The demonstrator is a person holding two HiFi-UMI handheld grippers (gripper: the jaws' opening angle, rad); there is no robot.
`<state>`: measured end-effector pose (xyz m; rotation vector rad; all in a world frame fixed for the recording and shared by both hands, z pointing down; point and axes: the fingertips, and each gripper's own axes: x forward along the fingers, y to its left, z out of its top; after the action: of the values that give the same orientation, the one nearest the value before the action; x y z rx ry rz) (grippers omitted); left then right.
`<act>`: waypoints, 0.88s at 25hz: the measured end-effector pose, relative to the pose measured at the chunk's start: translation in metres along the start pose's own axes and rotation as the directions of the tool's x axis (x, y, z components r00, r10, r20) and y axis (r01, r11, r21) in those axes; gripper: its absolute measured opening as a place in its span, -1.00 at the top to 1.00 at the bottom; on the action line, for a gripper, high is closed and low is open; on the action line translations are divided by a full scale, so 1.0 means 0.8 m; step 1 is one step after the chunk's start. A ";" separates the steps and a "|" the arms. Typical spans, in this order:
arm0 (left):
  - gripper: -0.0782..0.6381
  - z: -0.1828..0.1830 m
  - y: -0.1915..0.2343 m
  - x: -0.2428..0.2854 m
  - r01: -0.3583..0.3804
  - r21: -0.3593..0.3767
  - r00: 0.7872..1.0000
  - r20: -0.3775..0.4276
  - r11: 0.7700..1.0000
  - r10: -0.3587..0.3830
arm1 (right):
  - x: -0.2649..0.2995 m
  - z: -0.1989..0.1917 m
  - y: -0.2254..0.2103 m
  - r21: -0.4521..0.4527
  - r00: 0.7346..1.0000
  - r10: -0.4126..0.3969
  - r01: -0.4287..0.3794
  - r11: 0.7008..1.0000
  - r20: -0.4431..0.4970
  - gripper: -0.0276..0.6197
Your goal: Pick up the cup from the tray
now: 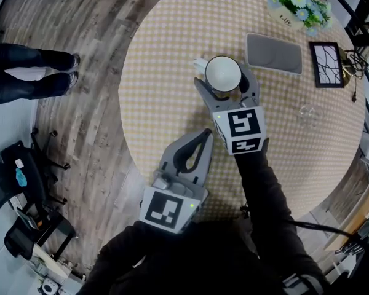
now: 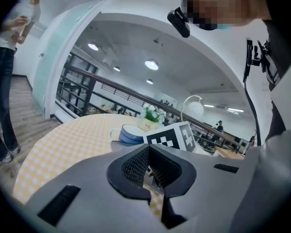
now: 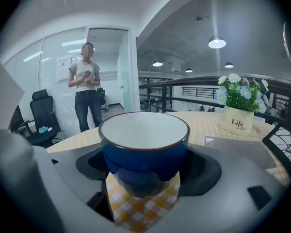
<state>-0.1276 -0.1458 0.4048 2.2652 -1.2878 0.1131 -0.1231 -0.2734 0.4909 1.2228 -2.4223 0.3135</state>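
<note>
From the cup (image 1: 223, 71), I see the gray tray (image 1: 273, 53) just beside it at 2 o'clock. A flower pot (image 1: 298, 2) is at 1 o'clock and a picture frame (image 1: 327, 64) is past the tray at 3 o'clock. My right gripper (image 1: 223, 77) is open wide and hugs the blue cup on both sides, off the tray, over the checked table (image 1: 172, 54). My left gripper (image 1: 203, 137) is at 7 o'clock, closed on nothing.

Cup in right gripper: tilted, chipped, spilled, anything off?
Nothing stands out: the blue cup sits upright and empty in the right gripper, rim level and intact, no spill on the checked tablecloth.
</note>
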 end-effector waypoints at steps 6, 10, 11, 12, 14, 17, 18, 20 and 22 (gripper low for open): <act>0.77 -0.004 0.003 0.006 -0.003 -0.004 1.000 -0.007 1.000 0.003 | 0.004 -0.008 0.000 -0.004 0.999 0.020 -0.021 1.000 -0.029 -0.27; 0.77 -0.001 0.003 0.002 0.000 -0.005 1.000 -0.007 1.000 0.000 | 0.000 -0.010 0.005 -0.017 0.998 0.030 -0.031 0.999 -0.047 -0.27; 0.77 0.000 0.002 0.001 0.002 -0.003 1.000 -0.007 1.000 -0.002 | -0.002 -0.012 0.006 -0.023 0.998 0.027 -0.028 0.999 -0.050 -0.27; 0.77 0.001 0.002 0.000 0.004 0.000 1.000 -0.007 1.000 -0.004 | -0.003 -0.013 0.008 -0.031 0.998 0.024 -0.026 0.999 -0.051 -0.27; 0.77 0.002 -0.001 -0.002 0.007 0.005 1.000 -0.002 1.000 -0.007 | -0.004 -0.014 0.010 -0.056 0.999 0.020 -0.022 0.998 -0.051 -0.27; 0.77 0.004 -0.005 -0.007 0.009 0.009 1.000 0.005 1.000 -0.009 | -0.004 -0.017 0.013 -0.088 0.999 0.012 -0.016 0.996 -0.051 -0.27; 0.77 0.005 -0.006 -0.009 0.008 0.011 1.000 0.005 1.000 -0.008 | -0.005 -0.017 0.013 -0.089 0.999 0.006 -0.011 0.996 -0.049 -0.27; 0.77 0.007 -0.007 -0.013 0.005 0.015 1.000 0.008 1.000 -0.005 | -0.007 -0.016 0.011 -0.092 0.999 -0.007 0.003 0.996 -0.041 -0.27; 0.77 0.009 -0.006 -0.017 0.002 0.021 1.000 0.013 1.000 -0.002 | -0.011 -0.014 0.009 -0.098 0.999 -0.017 0.014 0.995 -0.032 -0.27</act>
<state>-0.1322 -0.1368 0.3921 2.2882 -1.2969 0.1113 -0.1217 -0.2586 0.4965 1.1846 -2.3697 0.2061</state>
